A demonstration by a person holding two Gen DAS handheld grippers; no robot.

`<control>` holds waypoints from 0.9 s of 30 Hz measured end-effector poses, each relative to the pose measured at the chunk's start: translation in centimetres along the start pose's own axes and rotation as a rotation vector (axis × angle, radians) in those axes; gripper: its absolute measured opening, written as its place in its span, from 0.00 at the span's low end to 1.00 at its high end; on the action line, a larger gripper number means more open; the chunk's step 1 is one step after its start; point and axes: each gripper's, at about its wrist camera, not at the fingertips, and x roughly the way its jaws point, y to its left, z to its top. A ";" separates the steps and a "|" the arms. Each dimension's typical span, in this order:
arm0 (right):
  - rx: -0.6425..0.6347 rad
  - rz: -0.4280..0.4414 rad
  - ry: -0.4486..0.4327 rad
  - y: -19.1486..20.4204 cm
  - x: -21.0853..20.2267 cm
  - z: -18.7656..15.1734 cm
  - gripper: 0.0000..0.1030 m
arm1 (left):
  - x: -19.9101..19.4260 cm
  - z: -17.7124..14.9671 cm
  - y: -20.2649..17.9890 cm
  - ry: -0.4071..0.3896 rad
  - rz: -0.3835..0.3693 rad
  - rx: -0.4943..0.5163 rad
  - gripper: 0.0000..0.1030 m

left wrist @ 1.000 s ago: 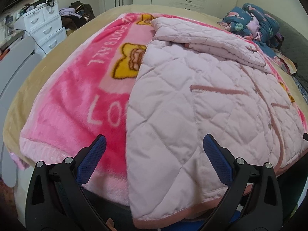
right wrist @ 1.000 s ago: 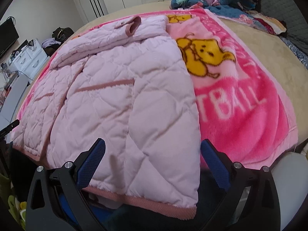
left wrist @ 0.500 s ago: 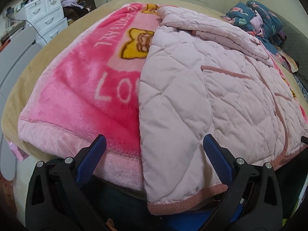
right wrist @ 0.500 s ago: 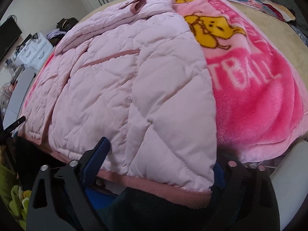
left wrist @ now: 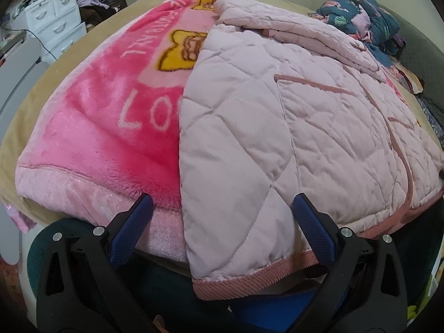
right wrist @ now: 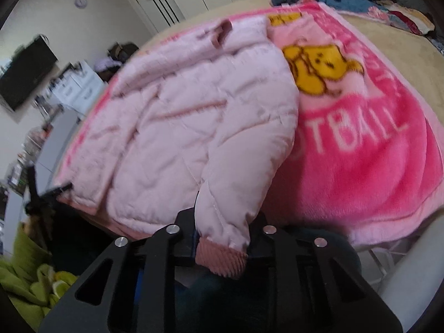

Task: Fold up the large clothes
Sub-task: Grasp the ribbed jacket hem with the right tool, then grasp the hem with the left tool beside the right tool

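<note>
A pale pink quilted jacket (left wrist: pixel 277 127) lies spread on a pink cartoon blanket (left wrist: pixel 105 127) on the bed. In the left wrist view my left gripper (left wrist: pixel 222 202) is open at the near edge. Its blue pads (left wrist: pixel 133 224) straddle the jacket's near-left corner and ribbed hem (left wrist: pixel 249 274) without pressing it. In the blurred right wrist view, the jaws of my right gripper (right wrist: pixel 222 230) are closing tight on the ribbed hem (right wrist: pixel 222 258) at the jacket's (right wrist: pixel 194 127) near-right corner. That corner is bunched and raised off the blanket (right wrist: pixel 360 152).
The beige bed sheet (left wrist: pixel 22 116) shows around the blanket. A heap of dark patterned clothes (left wrist: pixel 360 19) sits at the far right of the bed. White drawers (left wrist: pixel 55 19) stand to the left, and green cloth (right wrist: pixel 33 283) lies low beside the bed.
My right gripper went from wide open to shut on the jacket's hem corner, and the corner has risen and bunched. My left gripper stayed open, with the hem corner between its fingers.
</note>
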 end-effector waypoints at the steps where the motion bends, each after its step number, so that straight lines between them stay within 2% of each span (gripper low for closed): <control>1: 0.003 0.019 -0.028 0.0 -0.5 0.5 0.19 | 0.0 -0.1 0.0 0.004 -0.003 0.000 0.92; 7: 0.010 0.090 -0.121 0.5 -2.2 3.3 0.19 | -0.1 0.0 0.7 0.006 -0.049 -0.031 0.92; 13: -0.027 0.091 -0.145 1.3 -2.5 5.6 0.18 | -0.2 -0.5 0.4 0.027 -0.082 -0.021 0.92; 17: -0.018 0.091 -0.149 1.1 -2.2 5.7 0.18 | -0.2 -1.0 0.0 0.031 -0.102 -0.010 0.92; 19: -0.006 0.094 -0.150 0.9 -2.0 5.5 0.18 | -0.2 -1.1 -0.5 0.032 -0.086 0.013 0.91; 22: -0.001 0.090 -0.151 0.8 -2.0 5.2 0.18 | -0.4 -1.0 -0.5 0.015 -0.056 0.014 0.77; 23: 0.001 0.089 -0.152 0.8 -2.0 5.0 0.18 | -0.6 -0.9 -0.4 0.007 -0.058 0.010 0.69; 24: 0.002 0.086 -0.151 0.7 -2.0 4.9 0.18 | -0.8 -0.8 -0.4 0.001 -0.063 0.011 0.46; 25: 0.004 0.083 -0.151 0.7 -2.0 4.8 0.18 | -1.0 -0.7 -0.4 -0.003 -0.106 0.003 0.35; 27: 0.016 0.087 -0.153 0.4 -1.9 4.6 0.18 | -1.2 -0.6 -1.0 -0.007 -0.095 0.023 0.29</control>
